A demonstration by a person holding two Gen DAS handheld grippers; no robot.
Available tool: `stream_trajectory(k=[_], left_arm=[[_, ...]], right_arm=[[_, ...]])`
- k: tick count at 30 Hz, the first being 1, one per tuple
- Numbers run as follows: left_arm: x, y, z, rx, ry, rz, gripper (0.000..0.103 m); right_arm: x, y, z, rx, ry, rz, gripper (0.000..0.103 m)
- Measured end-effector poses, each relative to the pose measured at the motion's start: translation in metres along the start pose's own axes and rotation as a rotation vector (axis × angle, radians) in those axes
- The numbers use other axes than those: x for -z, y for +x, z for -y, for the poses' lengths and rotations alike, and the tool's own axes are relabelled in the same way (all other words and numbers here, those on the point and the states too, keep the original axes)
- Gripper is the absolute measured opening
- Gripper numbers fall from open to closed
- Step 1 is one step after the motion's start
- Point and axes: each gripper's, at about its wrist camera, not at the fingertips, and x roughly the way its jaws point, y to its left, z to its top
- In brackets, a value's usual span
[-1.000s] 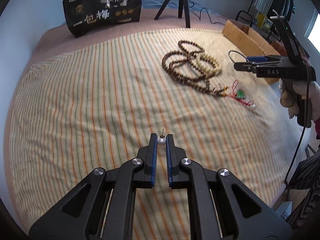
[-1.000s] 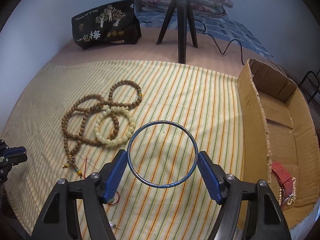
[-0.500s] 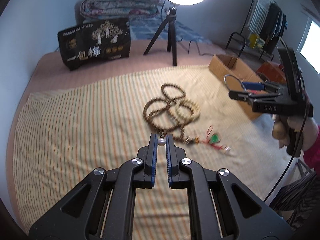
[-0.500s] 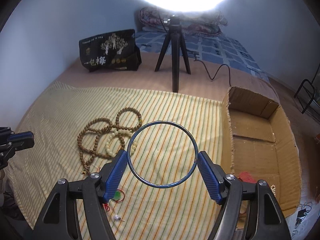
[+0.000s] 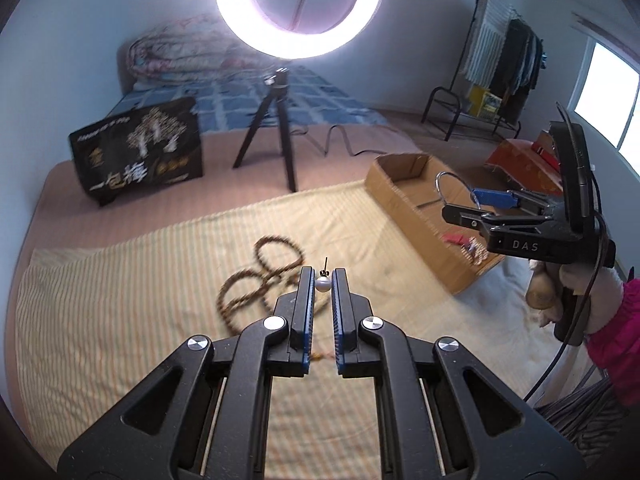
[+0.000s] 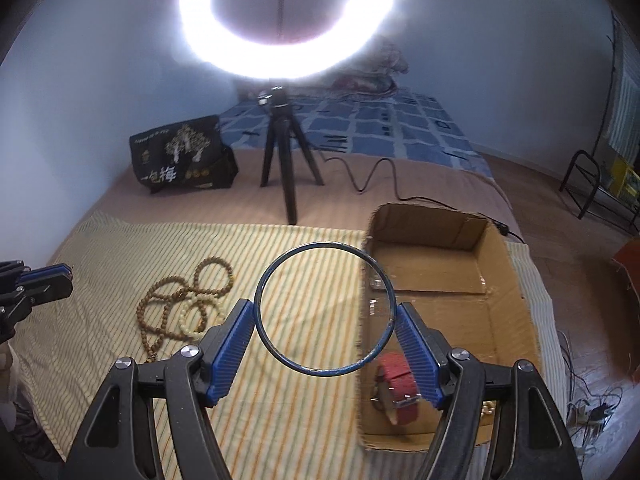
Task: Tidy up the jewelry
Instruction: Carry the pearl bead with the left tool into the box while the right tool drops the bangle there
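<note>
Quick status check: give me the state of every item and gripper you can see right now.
left gripper: shut on pearl earring
right gripper: shut on blue bangle
cardboard box: open, holds red watch strap
brown bead strands: loose on striped cloth
pale bead bracelet: on brown bead strands
ring light: on

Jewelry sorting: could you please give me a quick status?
Left gripper shut on white pearl earring. Right gripper holding thin blue bangle. Open cardboard box ahead, unobstructed.

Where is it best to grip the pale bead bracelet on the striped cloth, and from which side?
Grip the pale bead bracelet at its right arc, coming from above. It lies flat, and the brown bead strands cross its left part, so the right arc looks freer.
</note>
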Motion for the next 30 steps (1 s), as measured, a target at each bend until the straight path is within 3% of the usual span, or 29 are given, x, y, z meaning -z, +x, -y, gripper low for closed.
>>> stream_trajectory(k=[15,22,30], left_arm=[[-0.054,0.037,0.069,0.102,0.050,0.061,0.006],[-0.073,0.078,0.106,0.147,0.076,0.048,0.006],[-0.087,0.134,0.126,0.139,0.065,0.013,0.006]], right_arm=[[0.008,-0.018,0.081,0.083,0.109,0.014,0.074],[0.013,-0.014,0.108,0.102,0.134,0.004,0.074],[0.016,-0.002,0.130,0.106,0.149,-0.013,0.074]])
